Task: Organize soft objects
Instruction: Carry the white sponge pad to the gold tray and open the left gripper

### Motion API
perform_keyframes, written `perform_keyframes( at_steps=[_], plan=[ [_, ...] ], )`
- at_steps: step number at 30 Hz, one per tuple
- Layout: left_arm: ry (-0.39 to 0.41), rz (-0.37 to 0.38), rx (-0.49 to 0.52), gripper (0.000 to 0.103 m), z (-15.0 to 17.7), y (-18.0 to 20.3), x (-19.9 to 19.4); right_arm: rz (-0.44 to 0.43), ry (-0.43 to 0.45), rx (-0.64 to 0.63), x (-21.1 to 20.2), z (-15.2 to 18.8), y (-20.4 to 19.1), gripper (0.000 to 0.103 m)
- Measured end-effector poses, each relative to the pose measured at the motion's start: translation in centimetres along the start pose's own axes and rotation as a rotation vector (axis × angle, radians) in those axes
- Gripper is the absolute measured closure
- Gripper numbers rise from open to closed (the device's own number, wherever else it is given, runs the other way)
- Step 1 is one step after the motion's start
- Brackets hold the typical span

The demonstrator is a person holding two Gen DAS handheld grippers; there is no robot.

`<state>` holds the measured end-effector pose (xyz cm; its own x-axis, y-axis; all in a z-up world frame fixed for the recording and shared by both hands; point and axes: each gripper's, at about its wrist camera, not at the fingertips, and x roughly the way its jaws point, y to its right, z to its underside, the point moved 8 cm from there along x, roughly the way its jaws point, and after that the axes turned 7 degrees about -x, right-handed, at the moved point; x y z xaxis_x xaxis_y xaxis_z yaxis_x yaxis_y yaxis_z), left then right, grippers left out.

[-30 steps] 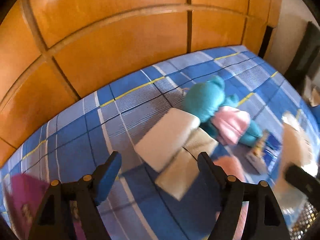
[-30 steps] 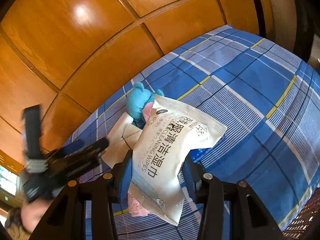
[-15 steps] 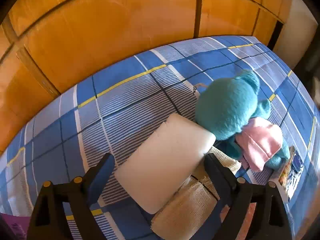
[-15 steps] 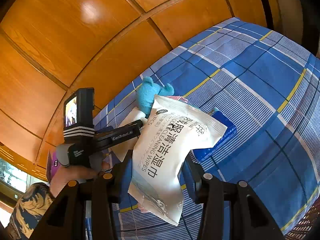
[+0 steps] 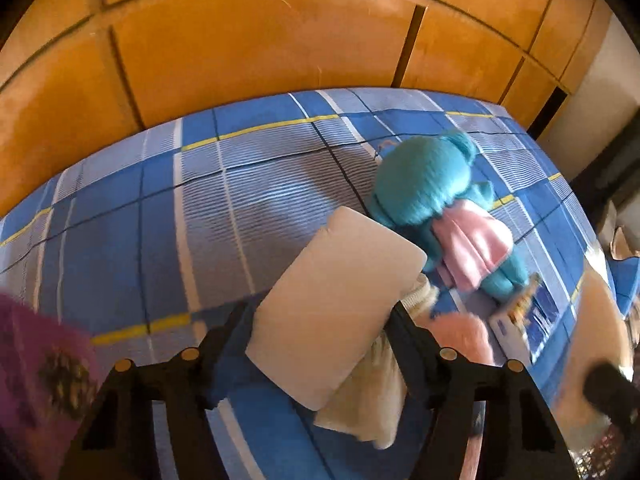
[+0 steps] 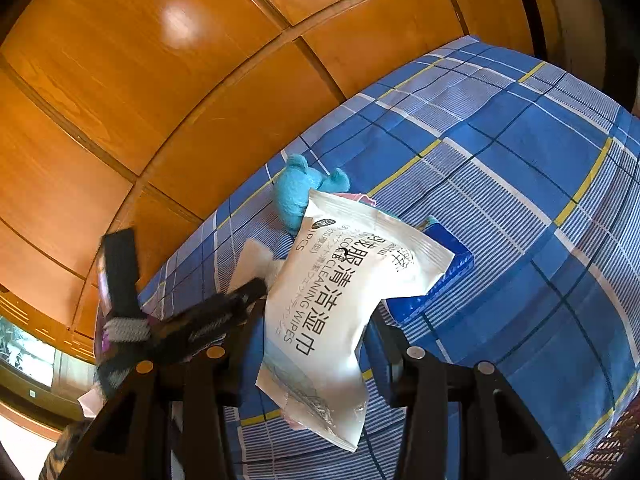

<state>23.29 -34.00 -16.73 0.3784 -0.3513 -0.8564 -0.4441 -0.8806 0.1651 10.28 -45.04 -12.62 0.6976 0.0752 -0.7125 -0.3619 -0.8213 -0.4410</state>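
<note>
Left gripper (image 5: 320, 328) has pushed in closer since 0.5 s ago, and the white pad (image 5: 334, 312) now fills frame centre, sitting right between its fingers, both touching its sides — clamped on it. Under the pad, a beige cloth (image 5: 368, 396) pokes out lower centre. Teal plush (image 5: 424, 184) w/ pink skirt lies upper right on the blue plaid sheet (image 5: 160, 208). Over on the right wrist view, right gripper (image 6: 316, 328) holds the wipes pack (image 6: 340, 300) mid-frame, jaws pinching its lower half. Blue box (image 6: 440, 276) sits behind the pack, right of centre, on the sheet.
</note>
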Motion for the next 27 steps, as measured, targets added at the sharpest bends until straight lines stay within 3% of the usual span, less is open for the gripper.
perform_keyframes(
  at_steps=[5,15,22,27],
  plan=[
    [0.010,-0.013,0.016,0.035,0.0,0.4,-1.7,0.045,-0.033,-0.043,0.7,0.4,-0.3,0.057],
    [0.153,-0.008,-0.029,0.034,-8.2,0.1,-9.6,0.126,-0.084,-0.139,1.8,1.2,-0.9,0.057],
    [0.273,-0.143,-0.129,0.034,-13.7,-8.0,-16.0,0.142,-0.088,-0.149,1.9,1.2,-0.9,0.057],
    [0.315,-0.274,-0.227,0.034,-13.8,-17.1,-19.8,0.148,-0.084,-0.151,1.9,1.2,-0.9,0.057]
  ],
)
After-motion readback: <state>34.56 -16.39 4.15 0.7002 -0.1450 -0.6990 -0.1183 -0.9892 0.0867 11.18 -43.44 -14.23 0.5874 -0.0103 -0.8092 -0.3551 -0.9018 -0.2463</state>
